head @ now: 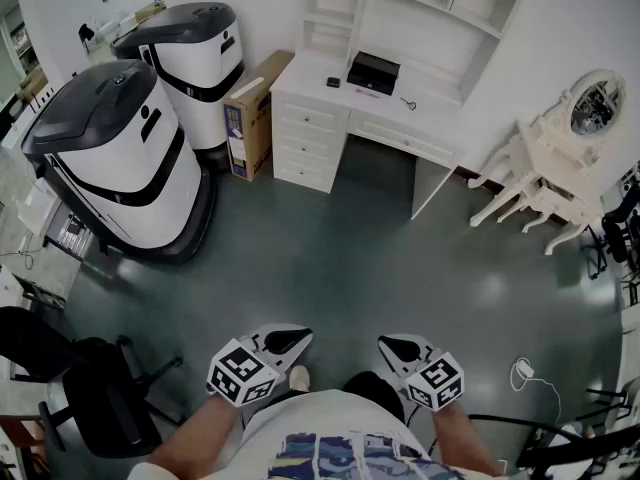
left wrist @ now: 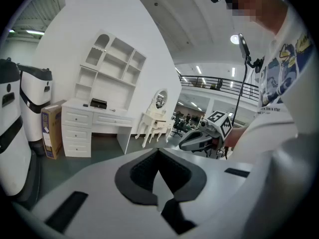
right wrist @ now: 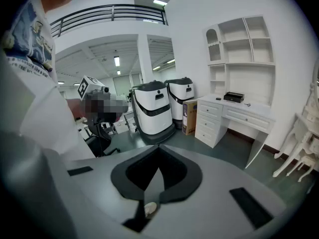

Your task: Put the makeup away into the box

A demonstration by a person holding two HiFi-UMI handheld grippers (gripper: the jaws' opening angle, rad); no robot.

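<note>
Person's just standing mid-room with both grippers held out low in front. The left gripper [head: 290,340] is clenched with nothing in it. The right gripper [head: 398,348] is the same, jaws pressed together and empty. The black box [head: 372,71] sits on the white desk [head: 305,76] against the far wall, well apart from both grippers. A couple of small bits [head: 333,82] lie near it on the desk, too tiny for me to say if that's the makeup.

Floor [head: 330,258] glossy, smooth, catching glare; tabletop [head: 308,76] smooth white paint; cardboard box [head: 252,116] matt brown; left gripper [head: 303,335] and right gripper [head: 384,342] matt grey plastic.
</note>
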